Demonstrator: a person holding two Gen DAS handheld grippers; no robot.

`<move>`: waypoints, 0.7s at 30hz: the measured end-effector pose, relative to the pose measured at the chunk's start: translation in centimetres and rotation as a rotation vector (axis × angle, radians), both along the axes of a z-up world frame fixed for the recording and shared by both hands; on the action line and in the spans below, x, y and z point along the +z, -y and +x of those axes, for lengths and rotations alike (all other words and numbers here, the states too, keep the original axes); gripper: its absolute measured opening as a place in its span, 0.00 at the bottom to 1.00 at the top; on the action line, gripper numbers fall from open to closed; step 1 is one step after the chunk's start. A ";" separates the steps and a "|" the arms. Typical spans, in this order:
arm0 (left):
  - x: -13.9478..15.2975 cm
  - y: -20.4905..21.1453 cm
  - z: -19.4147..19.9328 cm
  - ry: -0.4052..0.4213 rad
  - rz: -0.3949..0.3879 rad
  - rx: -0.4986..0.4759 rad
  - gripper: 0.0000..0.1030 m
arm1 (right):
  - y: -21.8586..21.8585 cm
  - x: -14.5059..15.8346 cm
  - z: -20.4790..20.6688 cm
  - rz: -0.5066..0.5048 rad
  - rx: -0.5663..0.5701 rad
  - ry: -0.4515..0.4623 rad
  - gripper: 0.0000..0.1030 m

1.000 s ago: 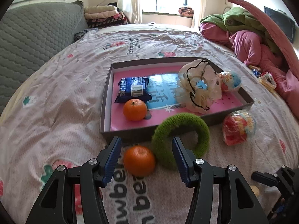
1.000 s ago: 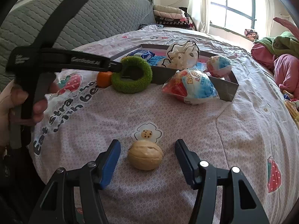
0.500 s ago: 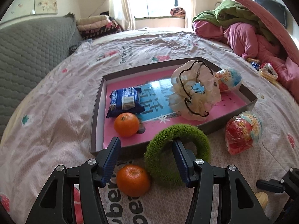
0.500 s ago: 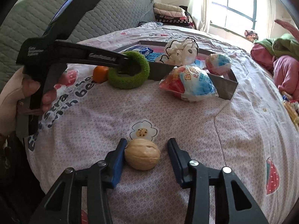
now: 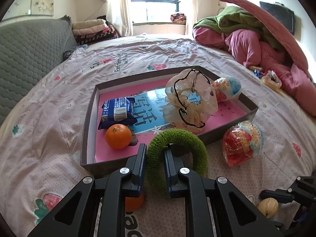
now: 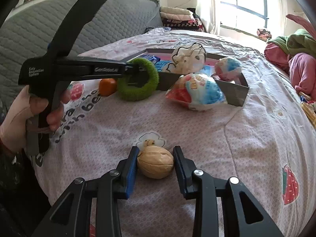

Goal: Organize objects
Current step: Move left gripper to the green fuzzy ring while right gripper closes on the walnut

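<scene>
My left gripper (image 5: 155,164) is shut on the near side of a fuzzy green ring (image 5: 183,148), holding it just in front of a grey box lid with a pink floor (image 5: 88,118). The ring also shows in the right wrist view (image 6: 138,79). In the lid lie a blue snack pack (image 5: 117,112), an orange (image 5: 118,136), a cream scrunchie (image 5: 189,102) and a wrapped toy egg (image 5: 227,88). My right gripper (image 6: 156,164) is shut on a walnut (image 6: 155,165) that rests on the bedsheet.
A second orange (image 5: 134,201) lies under my left gripper. Another wrapped toy egg (image 5: 243,144) lies right of the lid. A grey headboard cushion (image 5: 25,55) stands left, and piled pink and green bedding (image 5: 256,45) at the far right.
My left gripper moved right from the loose orange and closed on the green ring. My right gripper closed on the walnut.
</scene>
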State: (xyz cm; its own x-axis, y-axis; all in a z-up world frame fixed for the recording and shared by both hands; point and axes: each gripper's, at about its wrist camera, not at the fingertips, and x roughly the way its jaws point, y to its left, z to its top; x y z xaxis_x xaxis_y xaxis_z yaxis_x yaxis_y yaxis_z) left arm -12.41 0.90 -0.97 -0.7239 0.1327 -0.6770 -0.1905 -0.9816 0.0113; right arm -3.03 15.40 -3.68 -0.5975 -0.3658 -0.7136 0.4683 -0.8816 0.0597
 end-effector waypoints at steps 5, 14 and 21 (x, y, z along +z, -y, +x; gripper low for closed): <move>0.7 0.3 0.3 -0.019 0.024 0.008 0.16 | -0.4 0.5 -0.1 -0.019 -0.012 -0.021 0.35; 2.1 0.5 1.2 -0.049 0.040 0.013 0.16 | -0.4 1.9 -0.1 -0.011 -0.016 -0.100 0.35; 2.8 0.8 1.7 -0.057 0.064 0.016 0.16 | -0.7 3.4 -0.7 -0.020 -0.026 -0.172 0.35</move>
State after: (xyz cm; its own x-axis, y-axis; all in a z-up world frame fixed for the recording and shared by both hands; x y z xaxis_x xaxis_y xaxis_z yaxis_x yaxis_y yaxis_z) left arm -10.67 0.05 1.82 -0.7632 0.1624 -0.6254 -0.1759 -0.9836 -0.0409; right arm -3.68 16.08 -0.32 -0.7197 -0.3622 -0.5923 0.4506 -0.8927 -0.0016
